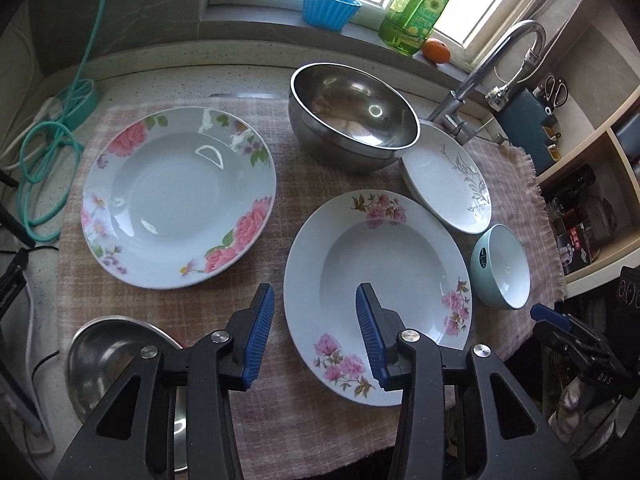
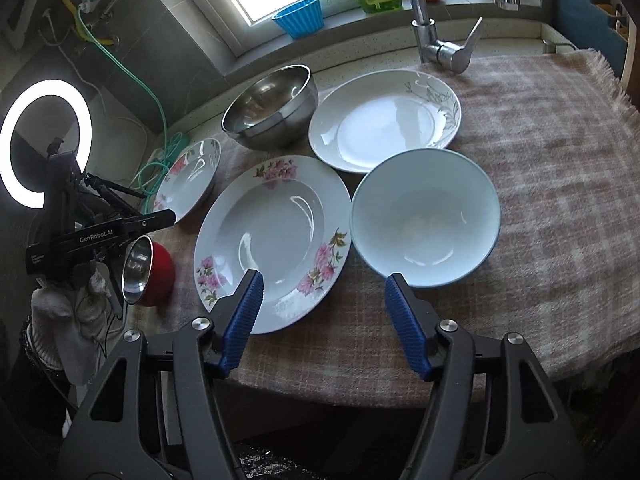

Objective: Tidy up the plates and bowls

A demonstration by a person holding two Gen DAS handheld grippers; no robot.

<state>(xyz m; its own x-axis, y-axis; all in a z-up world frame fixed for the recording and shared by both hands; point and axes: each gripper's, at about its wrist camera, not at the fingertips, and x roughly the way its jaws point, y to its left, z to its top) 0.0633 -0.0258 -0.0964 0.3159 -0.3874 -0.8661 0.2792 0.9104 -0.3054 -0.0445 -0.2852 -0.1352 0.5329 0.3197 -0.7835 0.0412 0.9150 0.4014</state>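
Left wrist view: my left gripper [image 1: 316, 316] tilts steeply down over the near side of the checked cloth [image 1: 288, 184], jaws apart, nothing between them; one blue pad [image 1: 370, 332] hangs over the near rim of the pink-blossom plate [image 1: 378, 292], the other over bare cloth just beside it. The rose plate [image 1: 179, 197] lies well apart to the left with a strip of free cloth between the two. Behind sit the steel bowl [image 1: 354, 114], the grey-leaf plate [image 1: 446, 182] partly tucked behind it, and the pale blue bowl [image 1: 505, 267] near the cloth's right edge. A small steel bowl [image 1: 112, 360] sits at the near left corner, partly hidden by my tool. The right gripper [image 1: 550, 316] shows at the far right, off the cloth's edge. Right wrist view: the right gripper [image 2: 322, 308] also points down, jaws apart and empty, straddling the gap between the pink-blossom plate [image 2: 274, 240] and the pale blue bowl [image 2: 425, 218], which nearly touch; I cannot tell if the pads touch either rim. The grey-leaf plate [image 2: 384, 118] sits just behind the bowl. Wide open cloth [image 2: 560, 200] lies to the right, up to its fringed edge. The tap [image 2: 430, 36] stands at the back.
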